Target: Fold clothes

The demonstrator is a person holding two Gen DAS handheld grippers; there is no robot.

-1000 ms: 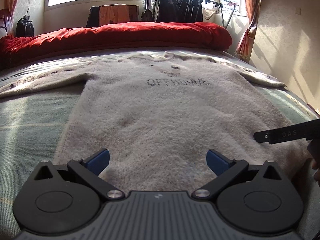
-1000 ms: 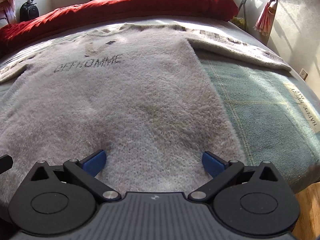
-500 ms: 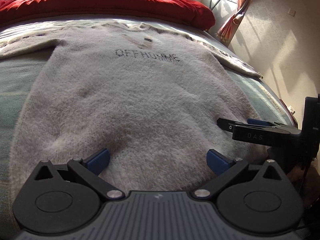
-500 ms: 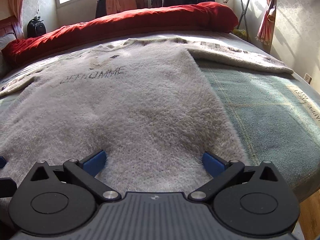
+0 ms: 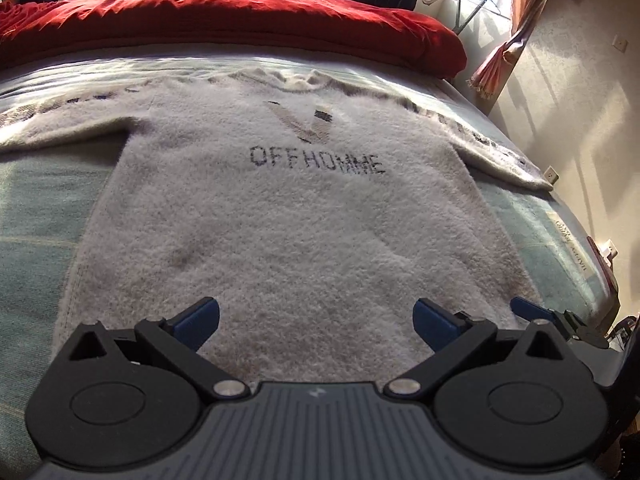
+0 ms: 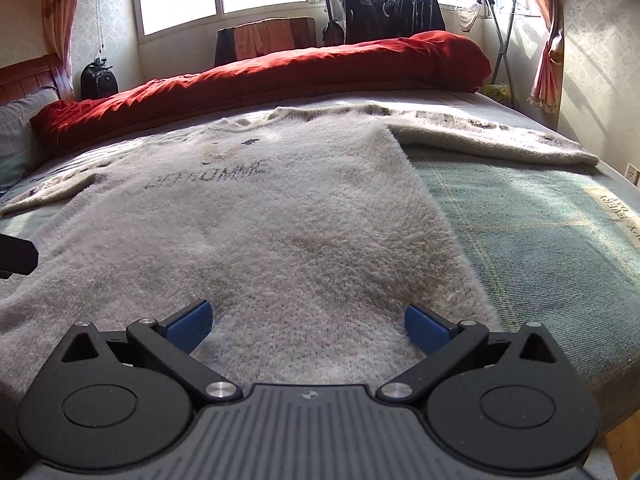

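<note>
A fluffy off-white sweater (image 5: 288,216) with dark "OFFHOMME" lettering lies flat, front up, on the bed, both sleeves spread sideways. My left gripper (image 5: 316,322) hovers open over the sweater's hem, nothing between its blue pads. The right gripper's blue fingertips (image 5: 532,310) show at the hem's right corner in the left wrist view. From the right wrist view, the same sweater (image 6: 280,220) fills the middle, and my right gripper (image 6: 306,324) stands open above its lower right hem. A dark piece of the left gripper (image 6: 16,256) pokes in at the left edge.
The bed has a pale green checked sheet (image 6: 540,248) to the right of the sweater. A red duvet (image 6: 280,76) is rolled along the far side. A clothes rack (image 6: 400,4) with dark garments stands by the window. Wooden floor (image 6: 624,440) shows past the bed's near right corner.
The left wrist view has swung so the sweater sits more centred, and the right gripper has dropped from mid-right to the lower right. The right wrist view has tilted up. Both grippers stay open.
</note>
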